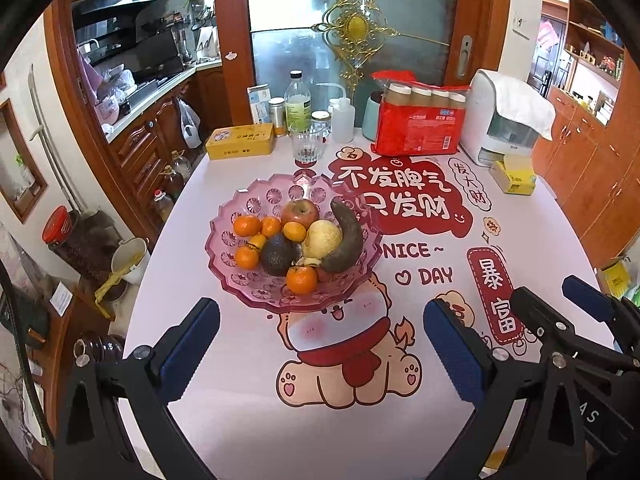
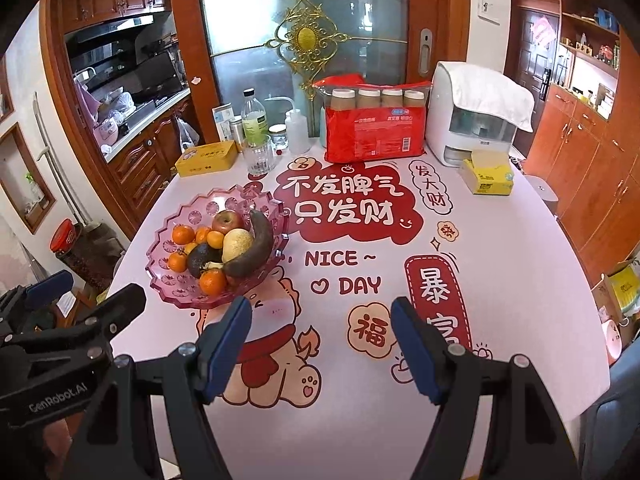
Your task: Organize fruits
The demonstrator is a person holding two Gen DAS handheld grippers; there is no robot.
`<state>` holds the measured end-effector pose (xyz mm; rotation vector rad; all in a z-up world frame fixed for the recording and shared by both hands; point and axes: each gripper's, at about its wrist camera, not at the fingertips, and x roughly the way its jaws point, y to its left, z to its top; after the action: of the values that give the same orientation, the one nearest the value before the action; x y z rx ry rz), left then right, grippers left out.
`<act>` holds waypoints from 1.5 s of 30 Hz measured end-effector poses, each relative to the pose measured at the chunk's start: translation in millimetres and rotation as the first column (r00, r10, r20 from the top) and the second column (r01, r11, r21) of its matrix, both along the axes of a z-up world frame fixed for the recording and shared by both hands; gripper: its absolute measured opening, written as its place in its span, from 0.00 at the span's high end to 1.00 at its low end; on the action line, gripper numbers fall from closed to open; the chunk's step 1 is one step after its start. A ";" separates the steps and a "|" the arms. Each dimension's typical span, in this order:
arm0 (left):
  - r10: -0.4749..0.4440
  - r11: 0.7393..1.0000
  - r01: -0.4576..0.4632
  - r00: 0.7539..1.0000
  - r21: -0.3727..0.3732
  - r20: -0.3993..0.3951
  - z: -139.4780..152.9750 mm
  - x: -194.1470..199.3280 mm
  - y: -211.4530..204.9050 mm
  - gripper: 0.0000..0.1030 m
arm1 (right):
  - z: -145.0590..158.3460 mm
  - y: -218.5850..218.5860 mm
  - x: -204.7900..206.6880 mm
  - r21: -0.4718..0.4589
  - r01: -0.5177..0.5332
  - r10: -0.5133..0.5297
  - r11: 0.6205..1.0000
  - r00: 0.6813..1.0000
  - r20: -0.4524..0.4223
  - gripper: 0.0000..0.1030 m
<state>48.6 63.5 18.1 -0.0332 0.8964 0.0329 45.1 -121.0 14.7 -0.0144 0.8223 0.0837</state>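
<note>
**Fruit bowl full on the table, both grippers wide and empty**

A pink scalloped bowl [image 1: 256,300] sits on the left part of a table [image 1: 540,248] covered with a white cloth printed in red cartoon lettering and a puppy. All the fruit in view lies inside the bowl. A red apple [image 1: 300,211] is at the far side. In front of it a pale pear [image 1: 322,238] leans against a long, dark, curved fruit [image 1: 346,236] that arches along the bowl's right side. A dark avocado [image 1: 280,254] lies in the middle. Small oranges [image 1: 247,226] cluster to the left, and one more orange [image 1: 301,279] sits at the near edge.

The left gripper [image 1: 322,312] hovers over the table just in front of the bowl, its blue-padded jaws spread wide with nothing between them. The right gripper [image 2: 322,314] hangs beside it over the bare cloth to the bowl's right, jaws likewise well apart and holding nothing.

Along the table's far edge stand a yellow tin [image 1: 240,142], a drinking glass [image 1: 307,144], a clear bottle [image 1: 298,102], a red pack [image 1: 418,128] of paper cups, a white appliance [image 1: 486,120] draped with a towel, and a yellow tissue pack [image 1: 514,178]. Behind them is a frosted glass door [image 1: 288,20] with gold ornament; wooden kitchen cabinets lie to the left.
</note>
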 end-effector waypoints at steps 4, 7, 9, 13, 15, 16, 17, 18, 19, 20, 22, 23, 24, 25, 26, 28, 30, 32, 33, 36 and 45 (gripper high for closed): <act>0.007 1.000 -0.007 1.000 -0.001 -0.011 -1.1 2.0 0.2 0.02 | -0.4 -0.5 3.4 0.004 -0.010 0.010 1.000 1.000 -0.006 0.30; 0.011 1.000 -0.011 1.000 -0.002 -0.017 -2.5 3.4 0.7 0.02 | -1.5 0.1 6.3 0.004 -0.014 0.014 1.000 1.000 -0.012 0.30; 0.014 1.000 -0.015 1.000 -0.002 -0.020 -3.0 4.6 0.8 0.02 | -1.9 0.6 7.0 0.004 -0.017 0.017 1.000 1.000 -0.014 0.30; 0.017 1.000 -0.017 1.000 0.000 -0.025 -3.8 6.3 1.1 0.02 | -2.3 1.2 8.1 0.004 -0.019 0.019 1.000 1.000 -0.015 0.30; 0.015 1.000 -0.015 1.000 -0.002 -0.025 -3.5 6.1 1.3 0.02 | -2.1 1.1 7.7 0.004 -0.018 0.018 1.000 1.000 -0.016 0.30; 0.015 1.000 -0.015 1.000 -0.003 -0.026 -3.7 6.3 1.4 0.02 | -2.1 1.2 7.8 0.004 -0.017 0.017 1.000 1.000 -0.016 0.30; 0.015 1.000 -0.015 1.000 -0.003 -0.027 -4.3 6.7 1.5 0.02 | -2.0 1.3 7.8 0.004 -0.017 0.017 1.000 1.000 -0.015 0.30; 0.015 1.000 -0.015 0.999 0.001 -0.030 -5.0 7.1 1.4 0.02 | -1.9 1.0 7.9 0.004 -0.017 0.017 1.000 1.000 -0.015 0.30; 0.016 1.000 -0.016 0.999 0.001 -0.032 -6.3 7.4 1.2 0.02 | -1.9 1.1 8.0 0.005 -0.017 0.017 1.000 1.000 -0.015 0.30; 0.016 1.000 -0.016 0.999 0.001 -0.034 -7.3 7.5 1.0 0.02 | -2.0 1.1 8.1 0.004 -0.017 0.017 1.000 1.000 -0.015 0.30; 0.017 1.000 -0.017 0.999 0.002 -0.037 -9.3 8.0 0.9 0.02 | -1.9 0.9 8.2 0.004 -0.017 0.017 1.000 1.000 -0.016 0.30; 0.017 1.000 -0.017 0.999 0.002 -0.037 -9.3 8.4 1.0 0.02 | -1.8 0.9 8.2 0.004 -0.017 0.018 1.000 1.000 -0.016 0.30; 0.017 1.000 -0.017 0.999 0.001 -0.036 -9.3 8.4 1.0 0.02 | -1.8 0.8 8.2 0.004 -0.017 0.018 1.000 1.000 -0.015 0.30; 0.017 1.000 -0.017 0.999 0.001 -0.036 -9.6 8.4 1.0 0.02 | -1.8 0.9 8.4 0.003 -0.017 0.017 1.000 1.000 -0.015 0.30; 0.017 1.000 -0.017 0.999 0.002 -0.036 -9.3 8.6 0.9 0.02 | -1.8 0.7 8.4 0.004 -0.018 0.018 1.000 1.000 -0.015 0.30; 0.017 1.000 -0.017 0.999 0.001 -0.037 -9.5 8.7 1.0 0.02 | -2.3 1.1 9.2 0.005 -0.018 0.018 1.000 1.000 -0.017 0.30; 0.017 1.000 -0.017 0.999 0.001 -0.038 -9.1 8.8 0.8 0.02 | -1.8 0.8 8.5 0.005 -0.018 0.018 1.000 1.000 -0.017 0.30; 0.017 1.000 -0.017 0.999 0.002 -0.036 -9.0 8.8 0.7 0.02 | -1.7 1.1 8.7 0.004 -0.018 0.018 1.000 1.000 -0.016 0.30; 0.017 1.000 -0.017 0.999 0.003 -0.035 -9.2 8.8 0.7 0.02 | -1.7 0.7 8.6 0.004 -0.018 0.018 1.000 1.000 -0.015 0.30; 0.017 1.000 -0.017 0.999 0.001 -0.037 -9.0 9.1 0.7 0.02 | -1.6 0.7 8.8 0.005 -0.018 0.018 1.000 1.000 -0.017 0.30; 0.018 1.000 -0.018 0.999 0.002 -0.037 -8.5 9.3 -0.9 0.02 | -3.0 0.4 9.7 0.007 -0.015 0.015 1.000 1.000 -0.019 0.30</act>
<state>58.0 62.6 9.7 -0.0396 0.9329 0.0513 54.8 -120.6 11.7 -0.0134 0.8407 0.1014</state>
